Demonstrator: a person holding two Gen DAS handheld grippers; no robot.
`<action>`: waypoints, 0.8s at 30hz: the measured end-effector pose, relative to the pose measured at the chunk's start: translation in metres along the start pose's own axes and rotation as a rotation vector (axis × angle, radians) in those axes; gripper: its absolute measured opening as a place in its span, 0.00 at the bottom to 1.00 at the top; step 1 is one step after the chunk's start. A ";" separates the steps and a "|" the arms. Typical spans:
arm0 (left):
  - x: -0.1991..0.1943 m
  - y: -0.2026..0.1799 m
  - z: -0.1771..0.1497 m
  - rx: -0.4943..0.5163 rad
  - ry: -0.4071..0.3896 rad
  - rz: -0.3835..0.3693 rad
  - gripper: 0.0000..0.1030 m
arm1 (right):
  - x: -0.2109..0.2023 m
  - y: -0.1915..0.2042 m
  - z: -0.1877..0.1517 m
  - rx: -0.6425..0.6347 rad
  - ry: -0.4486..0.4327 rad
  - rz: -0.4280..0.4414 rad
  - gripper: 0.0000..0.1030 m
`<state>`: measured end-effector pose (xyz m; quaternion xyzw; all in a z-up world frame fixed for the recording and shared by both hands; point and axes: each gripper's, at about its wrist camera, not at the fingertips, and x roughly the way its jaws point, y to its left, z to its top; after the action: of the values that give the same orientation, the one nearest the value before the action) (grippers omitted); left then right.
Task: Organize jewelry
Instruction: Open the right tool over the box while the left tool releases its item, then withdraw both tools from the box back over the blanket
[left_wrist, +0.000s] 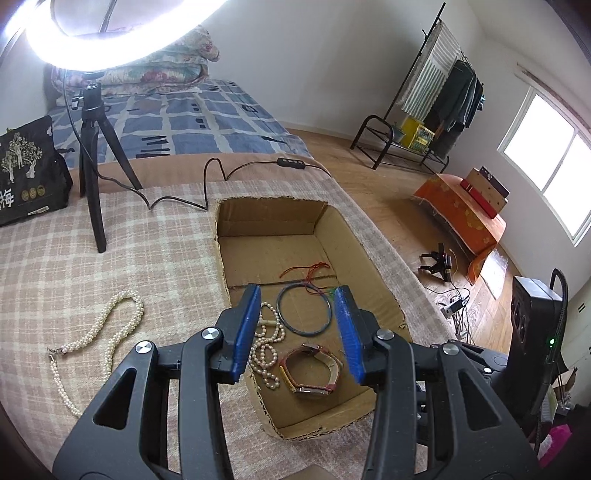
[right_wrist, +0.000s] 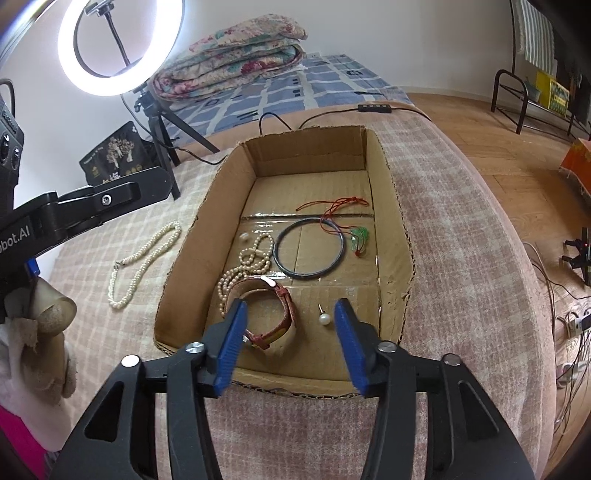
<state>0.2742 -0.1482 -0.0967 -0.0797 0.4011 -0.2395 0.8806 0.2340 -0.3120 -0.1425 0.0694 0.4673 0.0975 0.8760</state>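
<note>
Both my grippers, left (left_wrist: 300, 328) and right (right_wrist: 290, 341), hover with fingers spread and empty over the box (right_wrist: 395, 206); one necklace (right_wrist: 142, 260) lies outside.

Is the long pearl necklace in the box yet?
Out. The pearl necklace lies on the plaid cloth, left of the cardboard box.

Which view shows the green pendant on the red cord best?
The right wrist view. There the pendant lies unobstructed in the box, beside the bangle. In the left wrist view, only a green sliver shows at the tip of a blue finger, which hides the rest.
</note>
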 end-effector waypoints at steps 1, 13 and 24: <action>-0.001 0.000 0.000 0.001 0.000 -0.001 0.41 | -0.001 0.001 0.001 -0.001 -0.001 -0.002 0.48; -0.037 0.008 0.003 0.015 -0.036 0.011 0.41 | -0.016 0.024 0.004 -0.037 -0.028 -0.006 0.48; -0.078 0.053 -0.003 -0.026 -0.055 0.077 0.41 | -0.029 0.054 -0.001 -0.079 -0.058 0.027 0.48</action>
<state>0.2473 -0.0640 -0.0641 -0.0824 0.3825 -0.1980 0.8987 0.2113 -0.2666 -0.1086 0.0437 0.4366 0.1255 0.8898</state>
